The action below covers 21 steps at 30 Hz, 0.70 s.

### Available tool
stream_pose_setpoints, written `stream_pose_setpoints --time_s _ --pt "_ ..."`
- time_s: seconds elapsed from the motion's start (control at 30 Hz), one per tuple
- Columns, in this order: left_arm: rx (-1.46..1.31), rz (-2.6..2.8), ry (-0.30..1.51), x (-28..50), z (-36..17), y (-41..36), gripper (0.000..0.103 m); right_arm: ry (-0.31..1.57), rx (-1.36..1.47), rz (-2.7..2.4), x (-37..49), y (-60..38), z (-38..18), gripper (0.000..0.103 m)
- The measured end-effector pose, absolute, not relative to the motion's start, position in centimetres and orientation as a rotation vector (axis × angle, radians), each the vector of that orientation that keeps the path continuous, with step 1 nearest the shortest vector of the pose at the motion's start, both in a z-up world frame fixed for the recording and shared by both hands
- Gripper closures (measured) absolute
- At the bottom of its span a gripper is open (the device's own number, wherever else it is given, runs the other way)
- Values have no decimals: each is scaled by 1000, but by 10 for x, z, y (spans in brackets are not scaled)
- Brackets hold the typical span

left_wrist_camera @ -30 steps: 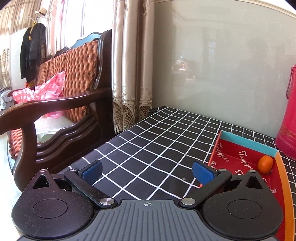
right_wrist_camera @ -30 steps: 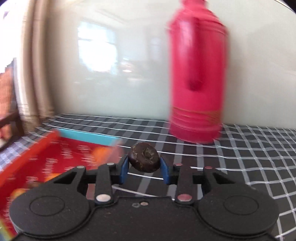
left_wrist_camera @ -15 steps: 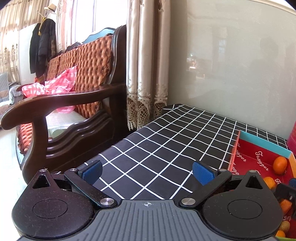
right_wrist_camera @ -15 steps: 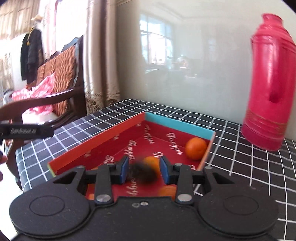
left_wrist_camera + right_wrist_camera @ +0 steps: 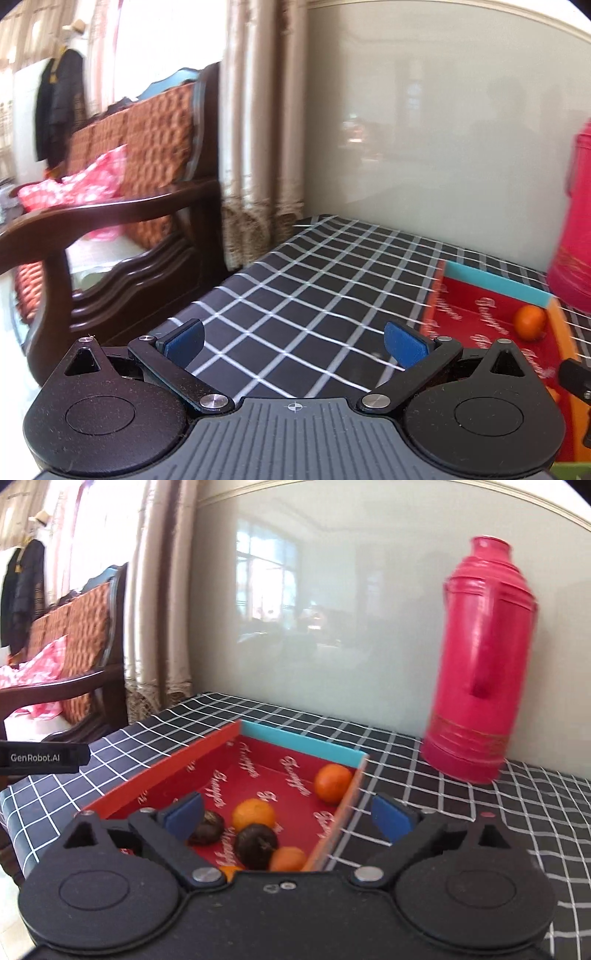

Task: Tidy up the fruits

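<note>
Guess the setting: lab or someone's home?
Most likely a home living room: a dark carved wooden sofa with orange tufted cushions, beige floor-length curtains, and a tall red thermos flask on a table with black checked cloth.

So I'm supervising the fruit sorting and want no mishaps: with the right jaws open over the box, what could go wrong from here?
1. The right gripper straddles the red box's orange side wall; a careless pull-back could catch and drag it.
2. The pink thermos stands upright close behind the box; a wide swing might topple it.
3. The dark fruit lies loose among the oranges; jolting the box could set them rolling.
</note>
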State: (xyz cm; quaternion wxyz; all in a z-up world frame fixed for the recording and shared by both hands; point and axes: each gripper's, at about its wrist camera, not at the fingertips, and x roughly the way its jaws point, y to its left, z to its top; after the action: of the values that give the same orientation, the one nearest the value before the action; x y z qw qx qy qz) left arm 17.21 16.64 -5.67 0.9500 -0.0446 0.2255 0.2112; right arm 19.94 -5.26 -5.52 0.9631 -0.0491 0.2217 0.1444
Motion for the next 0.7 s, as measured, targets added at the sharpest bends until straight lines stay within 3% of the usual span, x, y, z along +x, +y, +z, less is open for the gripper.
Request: stream_pose_setpoints --time_s 0.07,0.7 --pt "-77 391 460 166 -54 157 0 470 -72 247 187 -62 -55 6" --pt "24 173 489 19 -16 69 0 508 36 76 51 -106 -25 6"
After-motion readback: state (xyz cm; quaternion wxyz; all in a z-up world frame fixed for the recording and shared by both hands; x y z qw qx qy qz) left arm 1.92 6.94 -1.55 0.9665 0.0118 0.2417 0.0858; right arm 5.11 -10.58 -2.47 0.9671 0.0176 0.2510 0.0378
